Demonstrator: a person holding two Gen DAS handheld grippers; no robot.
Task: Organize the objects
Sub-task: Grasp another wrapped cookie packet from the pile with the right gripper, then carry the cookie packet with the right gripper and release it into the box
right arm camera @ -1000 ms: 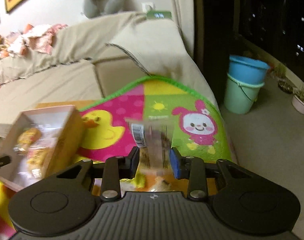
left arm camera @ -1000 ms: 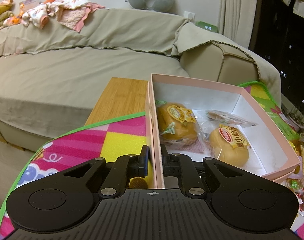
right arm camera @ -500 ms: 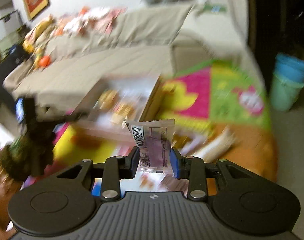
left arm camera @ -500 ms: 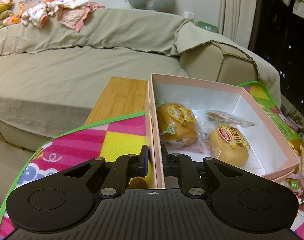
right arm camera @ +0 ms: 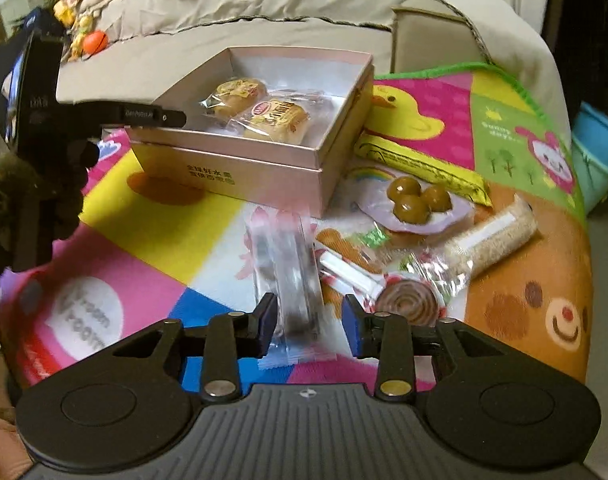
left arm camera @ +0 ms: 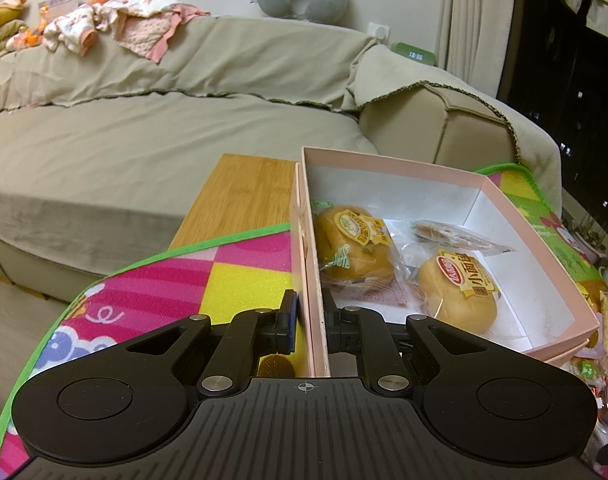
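Observation:
A pink box point(left arm camera: 423, 172) stands open on the colourful play mat point(left arm camera: 184, 280). Inside lie two wrapped buns point(left arm camera: 353, 248) point(left arm camera: 455, 292) and a flat clear packet point(left arm camera: 455, 236). My left gripper point(left arm camera: 309, 320) is shut on the box's near left wall. In the right wrist view the same box point(right arm camera: 240, 168) sits ahead, with the left gripper point(right arm camera: 144, 114) on its left rim. My right gripper point(right arm camera: 309, 320) hovers over the mat in front of the box, its jaws opening. A blurred clear snack packet point(right arm camera: 290, 280) hangs between them, with a gap to the right pad.
Loose snacks lie on the mat right of the box: a yellow pack point(right arm camera: 423, 164), a packet of brown balls point(right arm camera: 415, 200), a sesame bar point(right arm camera: 491, 240) and a spiral sweet point(right arm camera: 407, 300). A beige sofa point(left arm camera: 144, 140) is behind; blue and green buckets point(right arm camera: 599, 148) stand at the right.
The right gripper swung left from the mat's right side to the front of the box and tipped down. Its jaws widened and the packet slipped loose. The left gripper stayed put.

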